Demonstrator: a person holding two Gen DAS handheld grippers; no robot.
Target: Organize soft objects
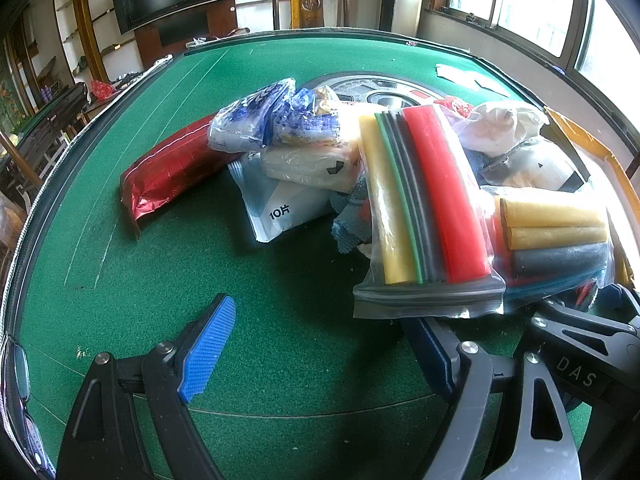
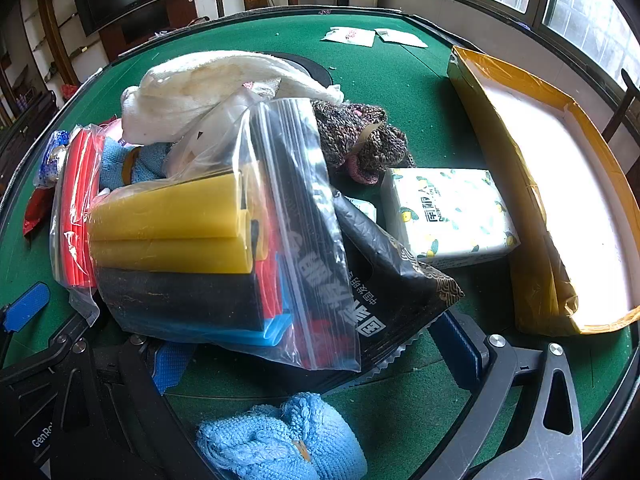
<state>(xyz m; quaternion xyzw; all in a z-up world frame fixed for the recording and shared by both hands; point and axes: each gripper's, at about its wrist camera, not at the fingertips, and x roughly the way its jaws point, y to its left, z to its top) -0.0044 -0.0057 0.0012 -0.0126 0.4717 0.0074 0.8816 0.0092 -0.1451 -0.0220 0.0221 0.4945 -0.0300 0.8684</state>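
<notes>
Soft objects lie heaped on the green table [image 1: 168,312] just ahead of both tools: zip bags of foam strips [image 1: 424,208], tissue packs [image 1: 308,164], a white cloth [image 2: 208,88], a knitted piece [image 2: 360,140] and a black foil pouch [image 2: 384,280]. The left tool [image 1: 320,344] hangs with its fingers wide apart and nothing between them, the nearest zip bag's sealed edge just beyond its right finger. The right tool [image 2: 320,356] also stands spread; the second zip bag [image 2: 216,248] and the pouch overlap the gap between its fingers, but no pad visibly presses them. A blue knitted cloth [image 2: 280,440] lies under it. The open yellow box [image 2: 532,200] to the right tool's right is probably where the things go. To do this well, take one item off the top, gripping a firm edge, so the pile does not drag along.
</notes>
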